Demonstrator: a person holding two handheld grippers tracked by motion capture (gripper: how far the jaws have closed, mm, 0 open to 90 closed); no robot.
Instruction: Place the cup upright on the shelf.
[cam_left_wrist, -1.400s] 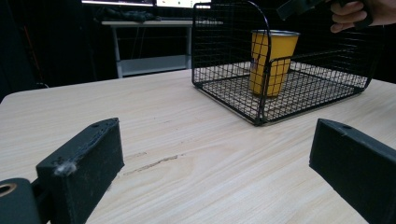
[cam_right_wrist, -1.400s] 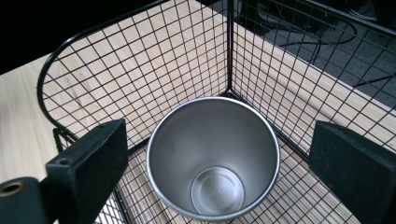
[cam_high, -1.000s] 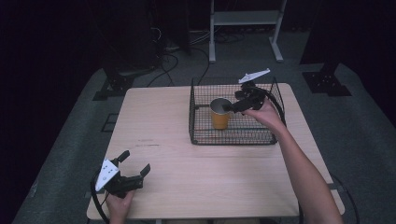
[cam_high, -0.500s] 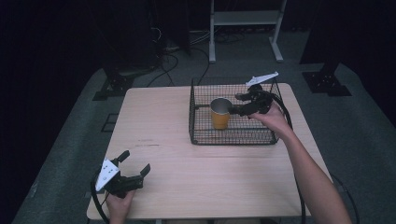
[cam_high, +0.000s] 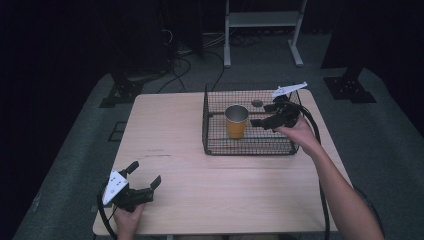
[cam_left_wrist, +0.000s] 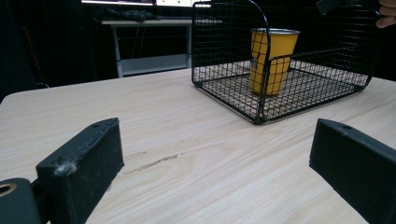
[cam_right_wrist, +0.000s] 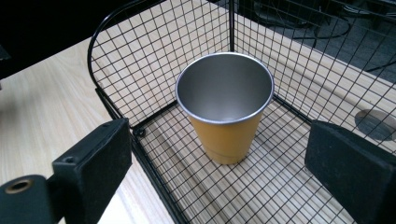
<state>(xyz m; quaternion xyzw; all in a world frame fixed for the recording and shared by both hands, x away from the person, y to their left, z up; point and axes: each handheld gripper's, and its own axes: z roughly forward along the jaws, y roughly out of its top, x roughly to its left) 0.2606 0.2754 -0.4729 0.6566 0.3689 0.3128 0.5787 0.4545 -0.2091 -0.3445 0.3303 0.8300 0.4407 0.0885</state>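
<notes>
A yellow cup (cam_high: 236, 122) with a bare metal inside stands upright in a black wire basket (cam_high: 250, 150) on the right half of the wooden table. My right gripper (cam_high: 260, 115) hovers over the basket's right part, open, its jaws wide apart and a short way from the cup. Its own view looks down into the cup (cam_right_wrist: 226, 112), with the basket's mesh wall (cam_right_wrist: 154, 51) behind. My left gripper (cam_high: 145, 173) rests open near the table's front left corner, holding nothing. From there the cup (cam_left_wrist: 271, 56) and the basket (cam_left_wrist: 224, 51) stand well ahead.
A dark round hole (cam_high: 257, 103) sits in the tabletop behind the basket, seen through the mesh (cam_right_wrist: 373, 123). A white metal frame (cam_high: 262, 20) and cables lie on the floor beyond the table. Bare wood (cam_high: 170, 130) spreads left of the basket.
My right gripper has drawn back to the right, away from the cup, which stays upright in the basket. The left gripper has not moved.
</notes>
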